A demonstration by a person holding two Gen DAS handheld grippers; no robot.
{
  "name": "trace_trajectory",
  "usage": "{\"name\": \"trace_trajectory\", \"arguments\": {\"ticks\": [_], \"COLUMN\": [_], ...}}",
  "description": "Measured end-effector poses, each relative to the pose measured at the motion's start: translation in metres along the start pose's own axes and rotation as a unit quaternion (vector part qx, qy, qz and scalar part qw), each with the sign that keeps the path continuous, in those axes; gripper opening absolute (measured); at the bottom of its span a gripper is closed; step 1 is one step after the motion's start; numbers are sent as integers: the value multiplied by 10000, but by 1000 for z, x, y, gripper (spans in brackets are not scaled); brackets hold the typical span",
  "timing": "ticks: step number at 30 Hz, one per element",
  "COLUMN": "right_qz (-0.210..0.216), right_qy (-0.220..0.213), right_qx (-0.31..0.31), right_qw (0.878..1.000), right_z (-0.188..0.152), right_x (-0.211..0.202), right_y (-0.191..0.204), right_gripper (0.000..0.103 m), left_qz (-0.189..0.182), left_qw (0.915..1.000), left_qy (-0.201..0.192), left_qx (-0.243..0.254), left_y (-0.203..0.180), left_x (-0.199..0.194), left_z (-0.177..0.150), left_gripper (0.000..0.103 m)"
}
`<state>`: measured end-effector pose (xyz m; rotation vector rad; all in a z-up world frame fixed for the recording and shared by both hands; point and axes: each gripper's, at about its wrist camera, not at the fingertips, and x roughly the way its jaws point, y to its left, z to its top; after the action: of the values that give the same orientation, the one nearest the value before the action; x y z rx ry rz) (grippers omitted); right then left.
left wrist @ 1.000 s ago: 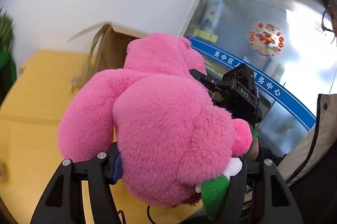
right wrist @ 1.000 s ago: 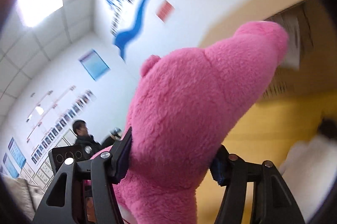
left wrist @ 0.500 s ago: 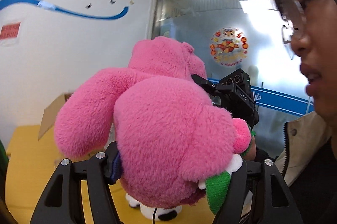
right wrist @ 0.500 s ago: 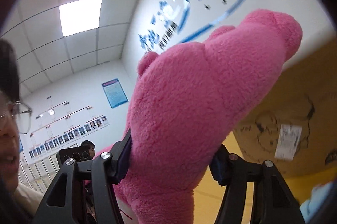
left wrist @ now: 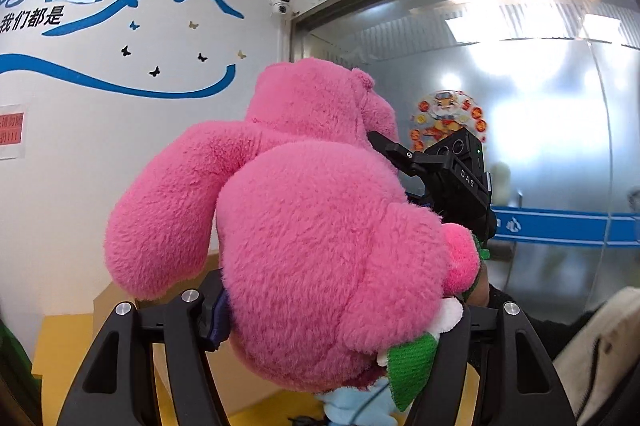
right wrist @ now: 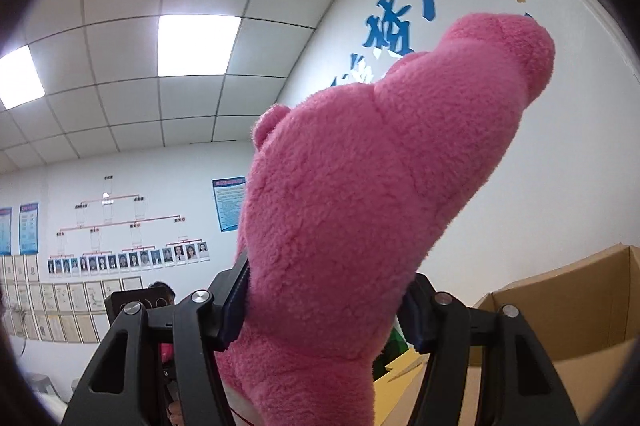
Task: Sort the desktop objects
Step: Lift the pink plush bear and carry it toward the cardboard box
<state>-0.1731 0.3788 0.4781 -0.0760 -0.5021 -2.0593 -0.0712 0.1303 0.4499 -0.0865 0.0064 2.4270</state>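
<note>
A big pink plush bear (left wrist: pixel 320 226) fills the left wrist view, held up in the air. My left gripper (left wrist: pixel 332 322) is shut on its lower body, near a green and white trim piece (left wrist: pixel 412 358). My right gripper (right wrist: pixel 324 310) is shut on another part of the same pink plush bear (right wrist: pixel 360 205), a limb of which points up to the right. The right gripper's body (left wrist: pixel 456 177) shows behind the bear in the left wrist view.
An open cardboard box (right wrist: pixel 568 306) stands at the lower right in the right wrist view, on a yellow table (left wrist: pixel 60 346). A light blue soft toy (left wrist: pixel 352 406) lies below the bear. A person's beige jacket (left wrist: pixel 596 354) is at the right.
Both grippers have lifted and tilted upward with the bear. The table and box dropped lower in view; wall lettering and ceiling now fill the background.
</note>
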Motion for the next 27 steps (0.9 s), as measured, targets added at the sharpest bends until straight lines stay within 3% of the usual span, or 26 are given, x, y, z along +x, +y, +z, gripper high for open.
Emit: {"name": "trace_trajectory", "arguments": {"ticks": [7, 12, 16, 18, 23, 27], "right_qz": [-505, -941, -1323, -1553, -2081, -2462], "right_qy": [685, 1088, 1358, 1516, 1858, 2096], "right_qx": [601, 1152, 1543, 1763, 2297, 2533], "right_qw": [9946, 9829, 9697, 9601, 9324, 9118], "right_z": [21, 6, -27, -48, -97, -122], "right_x": [86, 137, 161, 168, 177, 178], "right_y": [-107, -197, -263, -295, -350, -370], "right_gripper": [61, 61, 61, 61, 61, 62], "left_qz": [-6, -44, -74, -78, -67, -50], "left_qw": [9955, 9860, 9722, 9613, 9404, 9289], "left_qy": [450, 877, 1316, 1591, 2080, 2310], "left_qx": [-837, -1421, -1933, -2247, -2690, -2894], "left_y": [104, 177, 220, 238, 247, 249], "left_x": [101, 183, 231, 250, 267, 277], "left_z": [17, 10, -22, -47, -95, -110], "left_gripper": [70, 70, 70, 70, 72, 78]}}
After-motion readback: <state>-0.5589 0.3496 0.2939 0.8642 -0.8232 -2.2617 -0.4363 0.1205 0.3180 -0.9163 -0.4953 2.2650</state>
